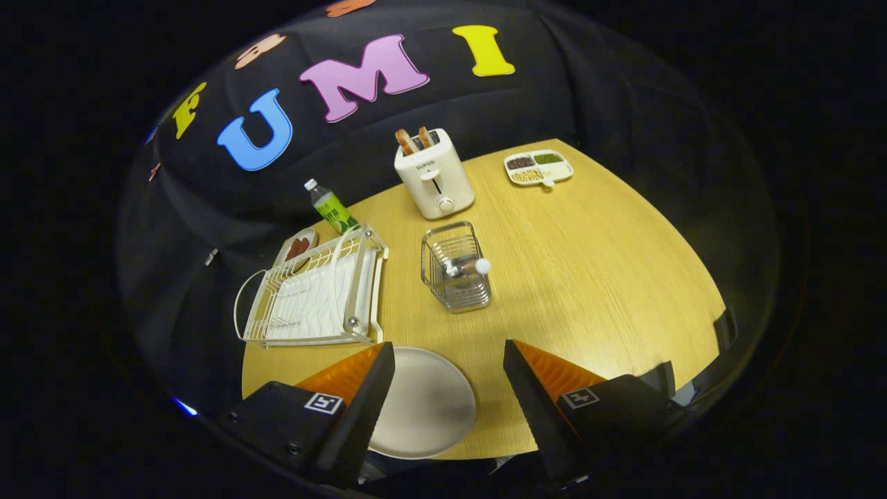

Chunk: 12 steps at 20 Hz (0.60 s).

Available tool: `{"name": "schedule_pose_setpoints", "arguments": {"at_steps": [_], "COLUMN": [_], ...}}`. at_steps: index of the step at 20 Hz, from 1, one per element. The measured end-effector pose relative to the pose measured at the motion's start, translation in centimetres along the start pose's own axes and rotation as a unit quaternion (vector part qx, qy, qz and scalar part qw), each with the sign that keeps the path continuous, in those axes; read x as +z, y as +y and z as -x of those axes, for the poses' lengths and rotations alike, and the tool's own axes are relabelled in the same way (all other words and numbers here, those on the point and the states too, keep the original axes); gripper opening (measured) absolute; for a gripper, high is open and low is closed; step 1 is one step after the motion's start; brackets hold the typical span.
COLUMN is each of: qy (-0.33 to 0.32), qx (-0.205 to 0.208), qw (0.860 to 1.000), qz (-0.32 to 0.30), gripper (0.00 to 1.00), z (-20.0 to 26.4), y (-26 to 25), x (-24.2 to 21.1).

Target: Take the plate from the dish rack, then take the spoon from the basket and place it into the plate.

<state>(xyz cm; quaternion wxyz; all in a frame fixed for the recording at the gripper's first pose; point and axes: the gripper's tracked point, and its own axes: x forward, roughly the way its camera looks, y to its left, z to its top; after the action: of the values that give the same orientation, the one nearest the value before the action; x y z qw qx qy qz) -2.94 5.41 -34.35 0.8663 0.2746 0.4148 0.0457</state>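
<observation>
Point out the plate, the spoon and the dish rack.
plate [426, 405]: gripper view, flat centre, lying on the table between the open hand-held gripper [449, 388] fingers.
spoon [478, 265]: gripper view, rounded handle end sticking out of the wire basket [457, 294].
dish rack [315, 298]: gripper view, wire floor.

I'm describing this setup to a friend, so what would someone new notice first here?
Probably the white toaster with two slices of toast sticking up, at the far side of the wooden table. Next, the wire basket mid-table holding a spoon, beside the empty dish rack. Nearest, a pale round plate lies between the open gripper fingers.
</observation>
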Motion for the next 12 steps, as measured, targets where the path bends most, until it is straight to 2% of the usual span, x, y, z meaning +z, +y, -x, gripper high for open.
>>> {"name": "schedule_pose_setpoints", "arguments": {"at_steps": [7, 10, 11, 12], "qy": [-0.036, -0.02, -0.009, 0.0], "qx": [0.001, -0.015, -0.018, -0.02], "qw": [0.998, 0.995, 0.994, 0.993], "qz": [0.048, 0.098, 0.111, 0.119], "gripper": [0.98, 0.96, 0.9, 0.9], "z": [-2.1, -4.2, -4.9, -5.6], "y": [0.0, -1.4, -1.9, -2.1], "x": [5.5, 4.7, 4.1, 3.6]}}
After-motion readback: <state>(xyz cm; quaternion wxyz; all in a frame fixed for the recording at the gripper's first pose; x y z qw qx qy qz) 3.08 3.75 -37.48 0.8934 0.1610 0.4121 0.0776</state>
